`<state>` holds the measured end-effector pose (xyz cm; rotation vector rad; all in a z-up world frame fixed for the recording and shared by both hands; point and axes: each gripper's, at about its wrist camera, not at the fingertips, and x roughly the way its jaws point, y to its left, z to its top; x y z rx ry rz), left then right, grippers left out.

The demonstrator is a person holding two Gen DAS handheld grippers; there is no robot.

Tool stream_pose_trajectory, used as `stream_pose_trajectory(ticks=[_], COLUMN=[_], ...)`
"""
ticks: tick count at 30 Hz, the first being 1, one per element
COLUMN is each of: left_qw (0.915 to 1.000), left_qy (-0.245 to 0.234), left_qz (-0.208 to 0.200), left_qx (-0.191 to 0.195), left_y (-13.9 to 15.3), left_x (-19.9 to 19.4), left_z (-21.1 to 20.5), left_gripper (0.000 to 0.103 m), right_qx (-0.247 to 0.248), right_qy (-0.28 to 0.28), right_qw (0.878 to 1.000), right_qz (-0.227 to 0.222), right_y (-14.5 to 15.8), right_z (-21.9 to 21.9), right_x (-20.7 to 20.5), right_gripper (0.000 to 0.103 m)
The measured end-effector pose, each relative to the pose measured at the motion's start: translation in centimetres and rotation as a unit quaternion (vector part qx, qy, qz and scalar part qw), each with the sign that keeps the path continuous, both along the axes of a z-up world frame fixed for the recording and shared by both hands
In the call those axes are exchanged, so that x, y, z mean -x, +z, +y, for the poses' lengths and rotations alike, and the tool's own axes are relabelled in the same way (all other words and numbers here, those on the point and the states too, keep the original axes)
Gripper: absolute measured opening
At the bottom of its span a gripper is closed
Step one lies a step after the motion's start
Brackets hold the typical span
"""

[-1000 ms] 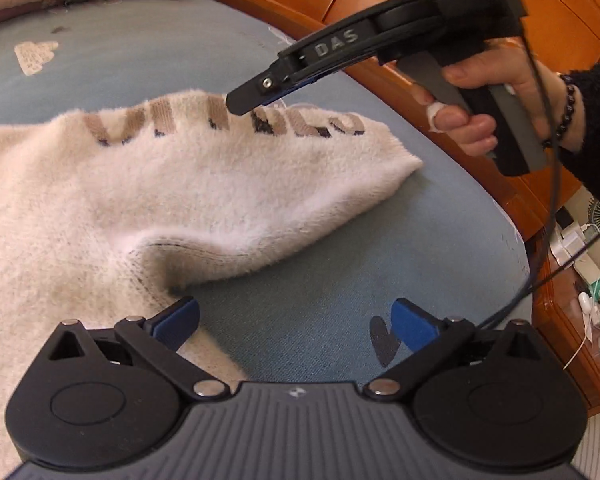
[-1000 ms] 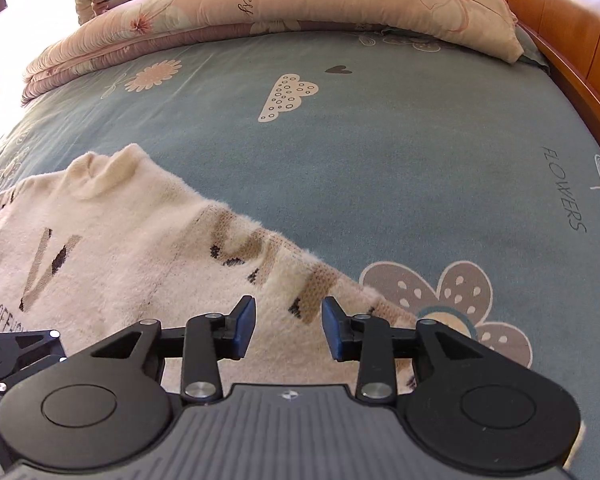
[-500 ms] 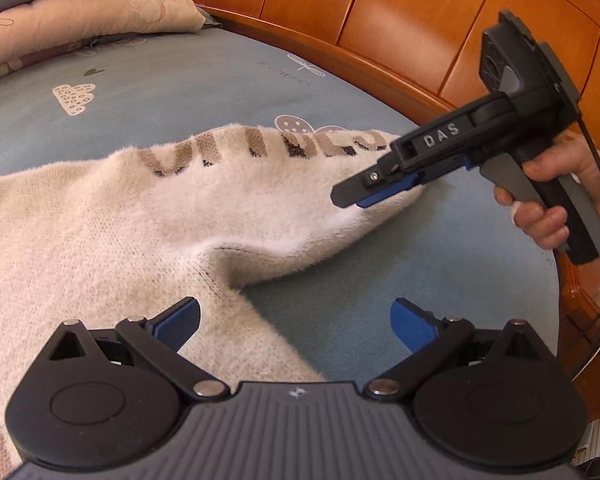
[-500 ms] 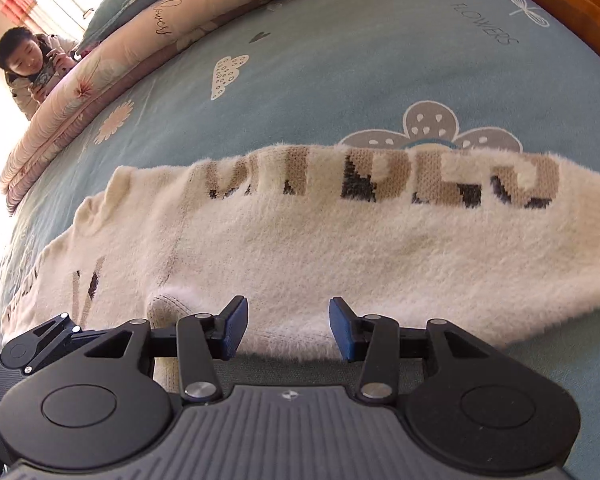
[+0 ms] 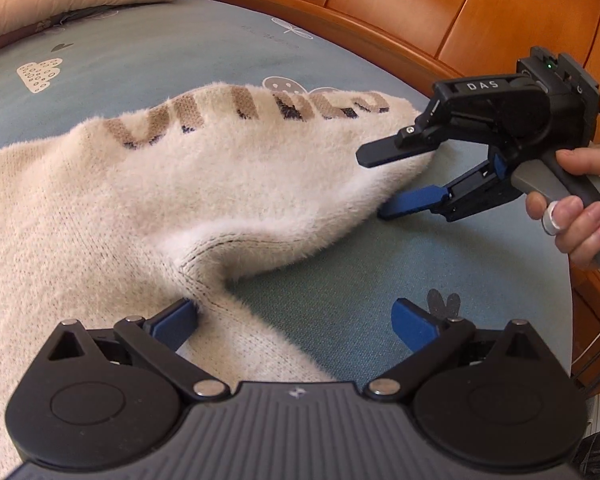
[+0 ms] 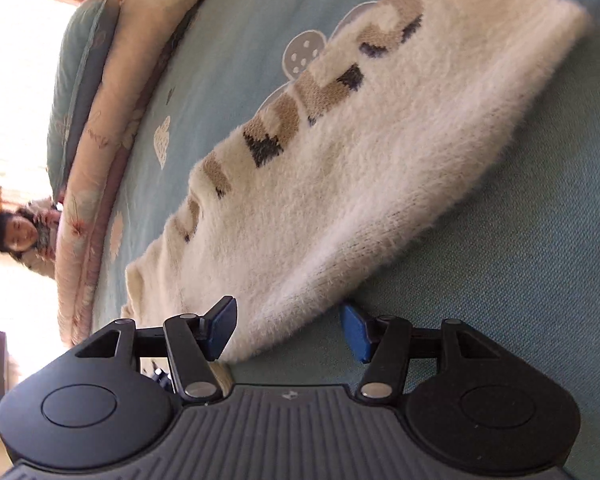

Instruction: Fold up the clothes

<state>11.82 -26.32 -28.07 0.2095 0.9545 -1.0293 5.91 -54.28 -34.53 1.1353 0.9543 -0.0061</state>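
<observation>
A cream fuzzy sweater [image 5: 148,200] with brown and dark letters lies spread on the blue-grey bedsheet [image 5: 340,292]. Its sleeve [image 6: 380,152] stretches toward the bed's edge. My left gripper [image 5: 294,322] is open, low over the sweater at the underarm seam, its left finger touching the knit. My right gripper [image 6: 288,330] is open, turned on its side, with its jaws around the sleeve's lower edge; in the left wrist view it [image 5: 374,184] straddles the cuff end, one finger above, one below.
An orange wooden bed frame [image 5: 460,12] curves along the far and right side. A folded pink floral quilt [image 6: 112,128] and a pillow lie at the bed's far end. A person [image 6: 16,236] sits beyond the quilt.
My right gripper has rolled onto its side, opened wider and come down around the sleeve's edge near the cuff. My left gripper has moved in closer to the underarm seam.
</observation>
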Motion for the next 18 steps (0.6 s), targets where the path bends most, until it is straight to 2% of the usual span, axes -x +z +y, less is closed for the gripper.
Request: stream_pose_trajectory(ticks=[1,2,3,4,7,9,10,14,18], left_qw=[1.0,1.0,1.0,1.0,1.0,0.9999,0.9997,0.9979,0.9983], left_qy=[0.004,0.005,0.005,0.005,0.002,-0.01,-0.019,-0.046,-0.04], left_qz=[0.001,0.0,-0.001,-0.001,0.004,0.004,0.001,-0.016,-0.013], left_qx=[0.002,0.001,-0.002,-0.004,-0.008,-0.011,-0.018,-0.042,-0.04], left_y=[0.0,0.0,0.1,0.1,0.7,0.9,0.8,0.3,0.6], left_x=[0.0,0.1,0.1,0.2,0.1,0.2,0.3,1.0,1.3], left_z=[0.0,0.0,-0.1,-0.2,-0.4,-0.5,-0.7,-1.2,-0.5], left_gripper=[0.101,0.101,0.101,0.101,0.101,0.101,0.101,0.101,0.101], right_qx=[-0.022,-0.021,-0.02,-0.004,0.04,0.09,0.099,0.107,0.093], right_qy=[-0.029,-0.046,-0.062,-0.061,-0.038,-0.006,-0.001,0.019,0.019], right_qw=[0.999,0.999,0.998,0.998,0.998,0.996,0.995,0.994,0.995], right_qz=[-0.007,-0.005,-0.003,0.009,0.0,-0.019,-0.027,-0.014,0.018], right_y=[-0.6,-1.1,-1.6,-1.8,-0.8,0.6,1.1,1.3,1.0], right_z=[-0.4,-0.5,-0.6,-0.5,-0.1,0.1,-0.2,-0.7,-0.9], right_x=[0.2,0.2,0.2,-0.1,-1.1,-2.3,-2.9,-4.7,-2.9], right_gripper=[0.06,0.047,0.017,0.016,0.016,0.016,0.016,0.017,0.031])
